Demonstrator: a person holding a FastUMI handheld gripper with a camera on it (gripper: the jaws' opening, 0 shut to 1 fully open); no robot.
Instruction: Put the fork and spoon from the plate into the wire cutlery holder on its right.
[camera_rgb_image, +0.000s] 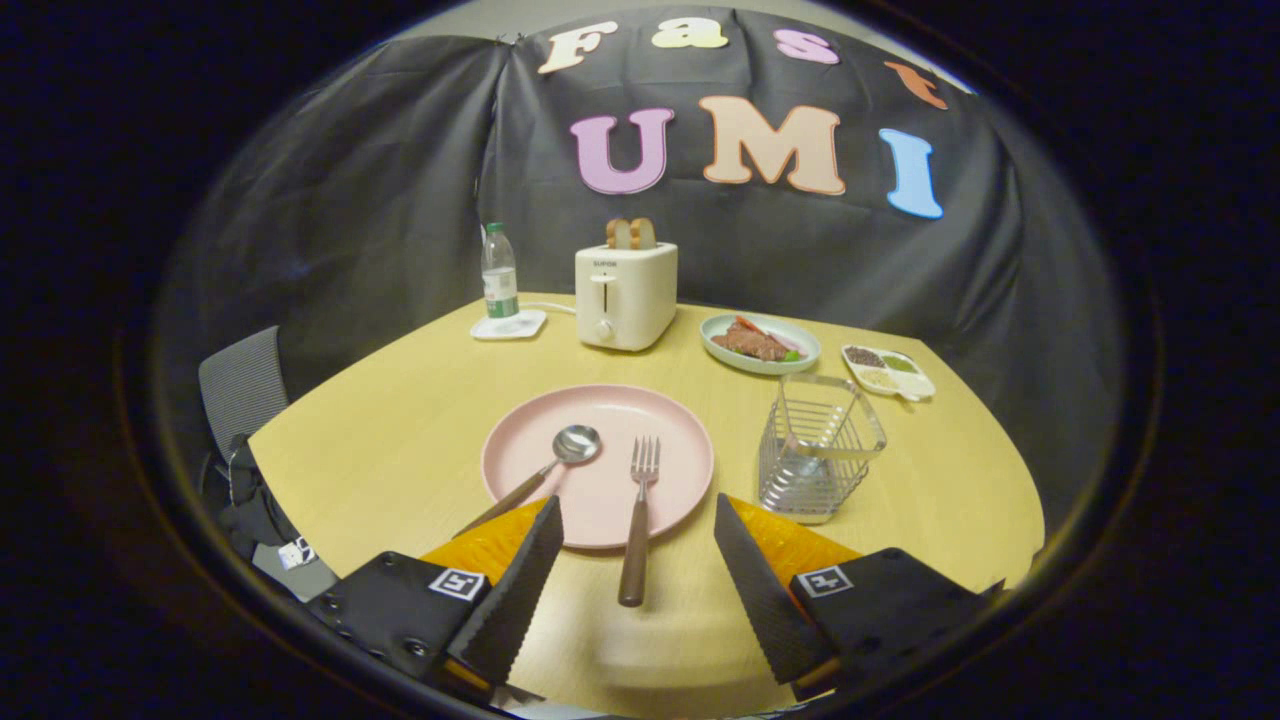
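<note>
A pink plate (640, 415) lies on the wooden table just ahead of my fingers. On it rest a spoon (560, 457), bowl up, its brown handle slanting off the plate's near-left rim behind my left finger, and a fork (640, 505) whose brown handle hangs over the near rim and points back between my fingers. The wire cutlery holder (820, 450) stands upright to the plate's right, beyond my right finger. My gripper (638, 520) is open, hovering above the table with the fork's handle in the gap, touching neither finger.
Beyond the plate stand a cream toaster (626, 295) with bread, a water bottle (499, 272) on a white coaster, a pale dish of food (760, 343) and a small divided tray (888, 370). A grey chair (243, 385) sits off the table's left edge.
</note>
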